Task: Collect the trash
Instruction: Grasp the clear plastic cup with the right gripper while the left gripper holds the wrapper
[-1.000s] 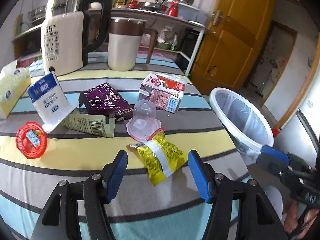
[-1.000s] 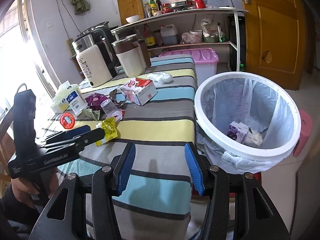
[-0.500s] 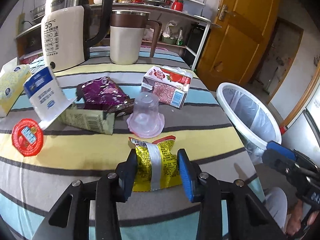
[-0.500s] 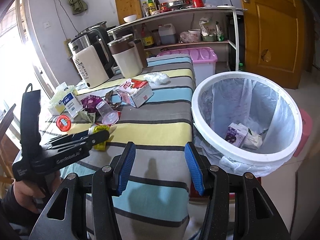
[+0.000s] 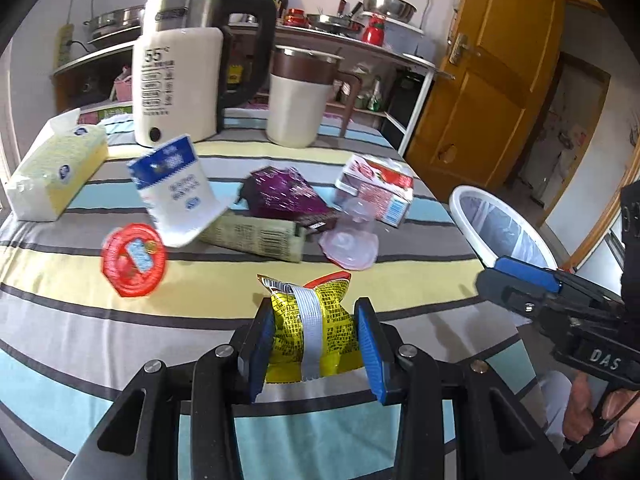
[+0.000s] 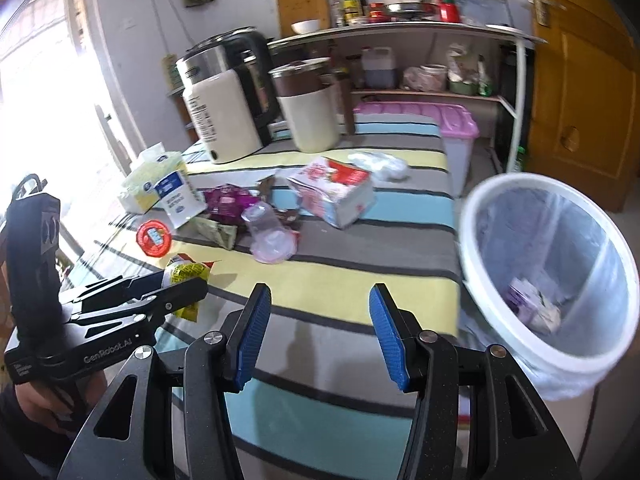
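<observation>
Left gripper [image 5: 316, 338] clamped on the yellow packet [image 5: 310, 330], one blue pad on each side. Packet near the front edge of the counter [image 5: 400, 276], over the striped cloth. Hard to tell if lifted yet or just resting on the cloth.

Right gripper [image 6: 316, 334] wide apart, holding nothing, hanging over the counter close to the bin [image 6: 480, 280].

Bin standing beside the counter on the right, lined with a bag, a few bits of trash already inside.

Packet probably very light, soft and crinkly. Shiny skin, so likely a bit slippery. Puffy in the middle, so a squeeze across the fat part seems the best hold, as now. Too hard a pinch could crush what is inside; too soft and out it slips.

More trash waiting further back: clear cup [image 5: 352, 232], purple wrapper [image 5: 284, 196], red lid [image 5: 134, 260], blue and white pouch [image 5: 176, 192], pink carton [image 5: 374, 192]. Cup thin and easy to squash. Lid flat and hard to pinch off the cloth.

Next, probably a swing to the right and a drop into the bin.
</observation>
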